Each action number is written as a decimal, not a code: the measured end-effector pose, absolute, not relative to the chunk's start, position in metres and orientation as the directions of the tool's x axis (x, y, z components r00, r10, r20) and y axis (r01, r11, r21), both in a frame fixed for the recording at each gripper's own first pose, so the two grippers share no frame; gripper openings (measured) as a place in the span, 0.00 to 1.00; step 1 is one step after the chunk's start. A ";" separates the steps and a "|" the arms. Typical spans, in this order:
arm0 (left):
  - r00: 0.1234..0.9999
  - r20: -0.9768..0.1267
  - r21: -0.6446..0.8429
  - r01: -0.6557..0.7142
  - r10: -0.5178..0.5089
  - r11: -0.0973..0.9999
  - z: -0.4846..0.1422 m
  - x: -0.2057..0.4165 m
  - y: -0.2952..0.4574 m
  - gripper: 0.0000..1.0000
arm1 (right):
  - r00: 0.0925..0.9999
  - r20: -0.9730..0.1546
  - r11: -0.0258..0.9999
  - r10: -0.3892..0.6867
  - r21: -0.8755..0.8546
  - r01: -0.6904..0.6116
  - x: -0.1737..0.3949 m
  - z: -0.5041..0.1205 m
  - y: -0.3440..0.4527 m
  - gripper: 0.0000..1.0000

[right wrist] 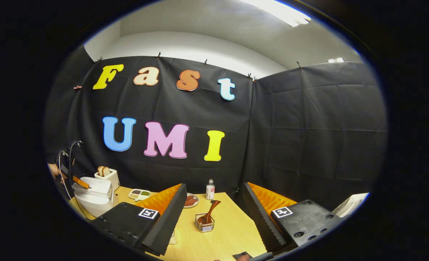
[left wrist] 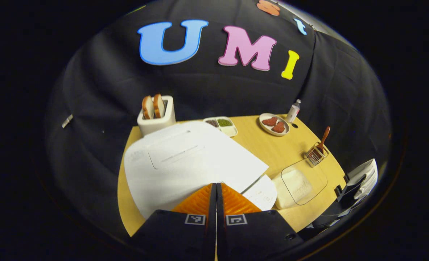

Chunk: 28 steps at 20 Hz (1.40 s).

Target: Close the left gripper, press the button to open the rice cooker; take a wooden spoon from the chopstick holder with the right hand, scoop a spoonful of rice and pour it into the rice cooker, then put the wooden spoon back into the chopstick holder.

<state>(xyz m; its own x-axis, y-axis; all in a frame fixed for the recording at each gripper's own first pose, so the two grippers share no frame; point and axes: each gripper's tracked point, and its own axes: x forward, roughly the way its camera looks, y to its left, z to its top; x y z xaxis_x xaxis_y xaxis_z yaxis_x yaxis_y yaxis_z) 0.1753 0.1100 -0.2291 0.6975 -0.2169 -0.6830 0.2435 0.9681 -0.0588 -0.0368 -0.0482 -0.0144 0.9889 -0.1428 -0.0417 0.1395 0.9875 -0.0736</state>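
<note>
- The counter carries everything; the work is at its first step.
- The rice cooker sits at the counter's left with its lid down, so the button press looks unfinished.
- The left tool has its fingers pressed together with nothing between them, right above the cooker's front edge.
- The right tool is spread wide and empty, aimed toward the chopstick holder.
- The wooden spoon stands in that holder, untouched; scooping, pouring and returning all remain.

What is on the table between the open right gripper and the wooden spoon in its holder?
Nothing: in the right gripper view, only bare table lies between the right gripper and the wooden spoon in the chopstick holder.
</note>
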 end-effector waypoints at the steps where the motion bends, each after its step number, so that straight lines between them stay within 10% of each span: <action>1: 0.749 -0.632 -0.019 0.242 -0.199 0.970 -0.210 0.182 0.114 0.07 | 0.989 -0.034 0.987 -0.143 -0.075 0.140 -0.037 -0.013 -0.050 0.98; 6: 0.935 -0.348 0.148 0.129 -0.071 0.980 -0.107 0.193 0.122 0.10 | 0.994 -0.041 0.992 -0.104 -0.074 0.100 -0.026 -0.021 -0.052 0.98; 9: 0.967 -0.249 0.199 0.110 -0.059 0.974 -0.074 0.177 0.102 0.98 | 0.997 -0.057 0.995 -0.054 -0.084 0.049 -0.007 -0.035 -0.053 0.98; 28: 0.966 -0.249 0.106 -0.049 0.074 0.993 -0.068 0.044 -0.082 0.96 | 0.836 -0.438 0.939 0.332 0.234 -0.251 0.177 -0.310 -0.084 0.95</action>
<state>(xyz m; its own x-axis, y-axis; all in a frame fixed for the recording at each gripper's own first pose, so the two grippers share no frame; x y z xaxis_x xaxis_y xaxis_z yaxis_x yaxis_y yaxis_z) 0.0441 -0.0824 -0.0680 0.9656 0.0742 -0.2492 -0.0489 0.9931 0.1064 0.1768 -0.0838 -0.3095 0.8356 0.3321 -0.4376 -0.2510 0.9394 0.2336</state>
